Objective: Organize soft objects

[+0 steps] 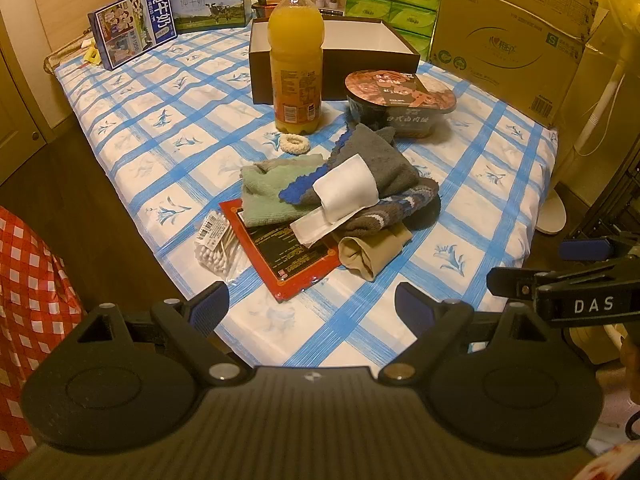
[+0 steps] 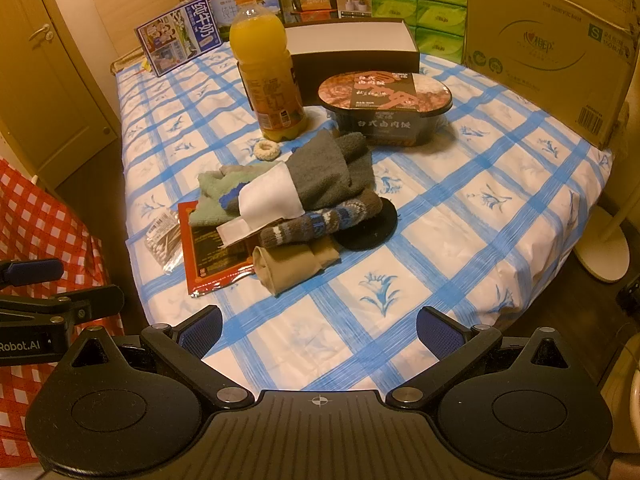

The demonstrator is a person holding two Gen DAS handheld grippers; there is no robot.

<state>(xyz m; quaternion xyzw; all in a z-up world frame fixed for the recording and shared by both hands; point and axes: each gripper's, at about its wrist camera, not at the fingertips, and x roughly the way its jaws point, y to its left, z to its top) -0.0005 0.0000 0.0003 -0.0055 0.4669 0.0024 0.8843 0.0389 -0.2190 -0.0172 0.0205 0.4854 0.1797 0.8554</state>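
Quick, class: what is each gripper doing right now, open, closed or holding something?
Left gripper: open, holding nothing, short of the pile of cloths.
Right gripper: open, holding nothing.

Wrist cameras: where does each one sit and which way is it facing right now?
Left wrist: behind the open left hand-held gripper, facing the soft pile across the table; the right hand-held gripper shows at right.
Right wrist: behind the open right hand-held gripper, same heading; the left one shows at left.
Shared: pile, juice bottle, noodle bowl.
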